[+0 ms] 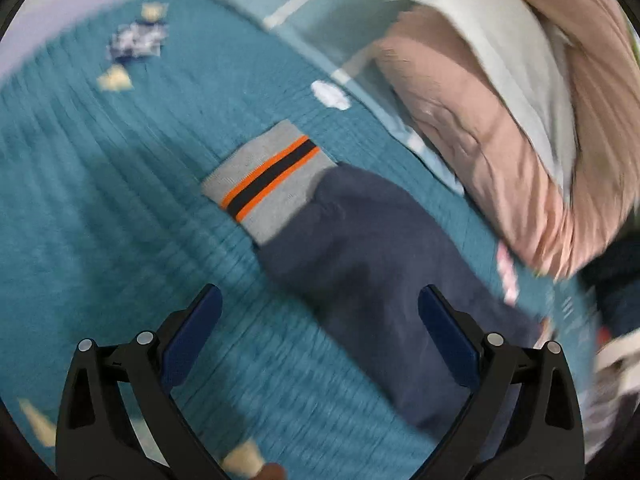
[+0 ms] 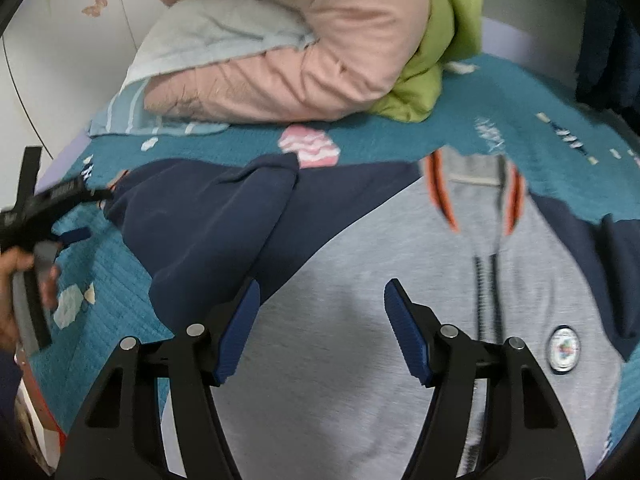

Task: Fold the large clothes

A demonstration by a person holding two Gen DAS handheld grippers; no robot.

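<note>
One zip jacket, grey in the body with navy sleeves, lay flat and face up on the teal quilted bedspread, directly under the right gripper. That gripper hung just above the grey chest with its jaws spread wide and nothing between them.

The cloth looked soft, rather thick and limp, so it would probably sag and not slide much. I judged the ribbed cuff and the hem to be the firmest places to pinch.

The left gripper was also wide and empty, over the near part of a navy sleeve. Its view, blurred, showed the grey cuff with an orange-and-black stripe ahead of the fingers. Only the right view showed the collar, zipper and round badge. Beyond the jacket lay a pink duvet.
</note>
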